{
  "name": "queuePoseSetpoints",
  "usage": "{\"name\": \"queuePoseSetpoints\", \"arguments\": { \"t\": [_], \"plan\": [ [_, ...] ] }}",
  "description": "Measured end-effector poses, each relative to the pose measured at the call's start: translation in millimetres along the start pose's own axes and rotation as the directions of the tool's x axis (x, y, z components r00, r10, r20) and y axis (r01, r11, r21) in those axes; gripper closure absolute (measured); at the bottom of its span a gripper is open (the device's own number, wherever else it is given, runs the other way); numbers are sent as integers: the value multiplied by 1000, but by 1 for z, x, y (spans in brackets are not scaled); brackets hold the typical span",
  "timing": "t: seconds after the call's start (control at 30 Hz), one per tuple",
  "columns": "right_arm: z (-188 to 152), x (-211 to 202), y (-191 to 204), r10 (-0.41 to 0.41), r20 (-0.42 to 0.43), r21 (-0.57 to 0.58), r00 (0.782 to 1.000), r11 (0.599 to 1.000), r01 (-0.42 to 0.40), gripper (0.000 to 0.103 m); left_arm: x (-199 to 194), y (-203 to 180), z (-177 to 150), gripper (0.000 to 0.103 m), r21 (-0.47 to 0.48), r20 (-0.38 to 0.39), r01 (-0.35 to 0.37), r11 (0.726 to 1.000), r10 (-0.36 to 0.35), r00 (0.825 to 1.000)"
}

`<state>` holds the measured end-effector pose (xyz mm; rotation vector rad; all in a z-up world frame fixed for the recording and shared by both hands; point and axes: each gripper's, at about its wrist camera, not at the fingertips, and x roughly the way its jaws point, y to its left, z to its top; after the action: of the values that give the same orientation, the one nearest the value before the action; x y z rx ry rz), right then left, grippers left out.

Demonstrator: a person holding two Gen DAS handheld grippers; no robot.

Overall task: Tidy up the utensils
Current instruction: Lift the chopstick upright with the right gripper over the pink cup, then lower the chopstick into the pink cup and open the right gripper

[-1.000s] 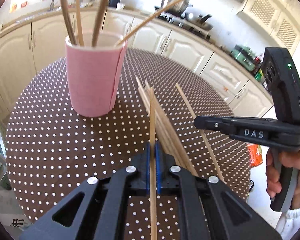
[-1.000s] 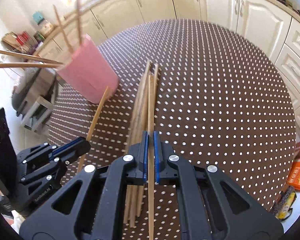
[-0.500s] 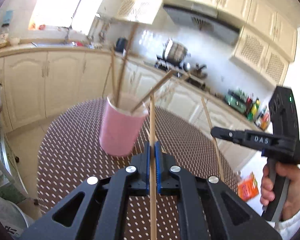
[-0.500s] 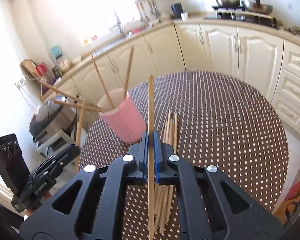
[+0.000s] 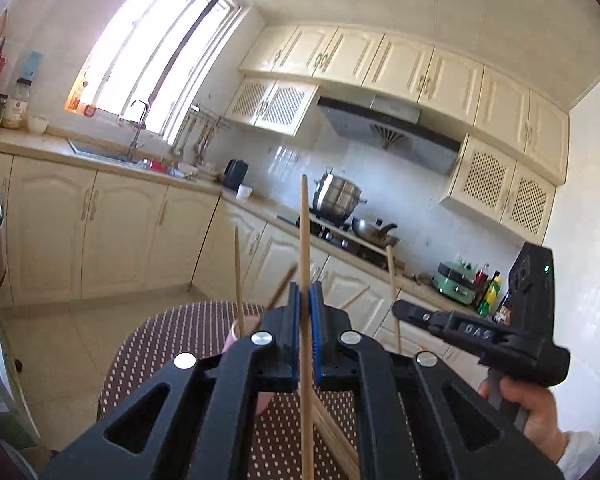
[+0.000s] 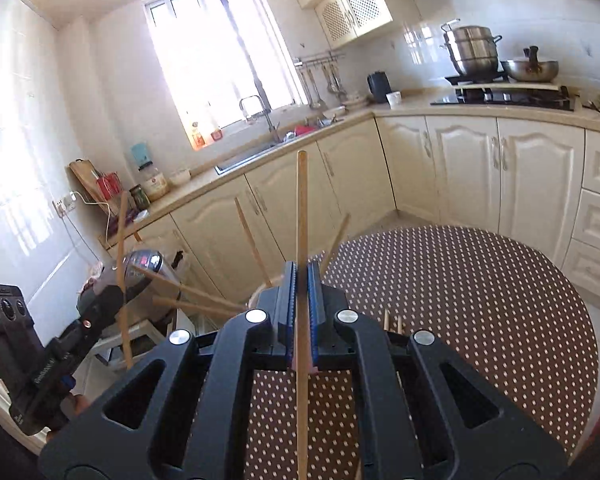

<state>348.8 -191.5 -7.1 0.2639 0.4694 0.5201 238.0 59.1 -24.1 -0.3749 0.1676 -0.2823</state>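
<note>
Chopsticks clamped, one per tool: left tool (image 5: 305, 300) grips left chopstick (image 5: 305, 232), right tool (image 6: 301, 280) grips right chopstick (image 6: 301, 208), both lifted above the counter (image 6: 480, 300). Pink cup (image 5: 233, 334) sits largely hidden behind the jaws. We judge the risk is blind insertion: tips could strike sticks already leaning inside and tip the cup.

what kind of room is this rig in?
A home kitchen, by the look of it: cream cabinets, a sink with a tap under the window, and a stove with a steel pot beneath a range hood.
</note>
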Motion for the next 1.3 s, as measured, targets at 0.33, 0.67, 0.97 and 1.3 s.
{"name": "queuePoseSetpoints", "arguments": {
  "t": [0.33, 0.67, 0.97, 1.3],
  "plan": [
    [23, 26, 27, 46, 89, -39, 995, 998, -42, 97, 2, -2, 53, 98, 22, 176, -4, 1000, 0, 984],
    [39, 55, 41, 49, 153, -79, 987, 996, -37, 97, 69, 7, 59, 98, 66, 186, -48, 997, 35, 982],
    [50, 75, 42, 45, 232, -121, 972, 992, -17, 97, 126, 30, 58, 98, 38, 206, -55, 998, 46, 978],
    [53, 93, 40, 29, 285, -149, 958, 989, 14, 97, 168, 48, 45, 98, 20, 208, -47, 999, 42, 977]
  ]
}}
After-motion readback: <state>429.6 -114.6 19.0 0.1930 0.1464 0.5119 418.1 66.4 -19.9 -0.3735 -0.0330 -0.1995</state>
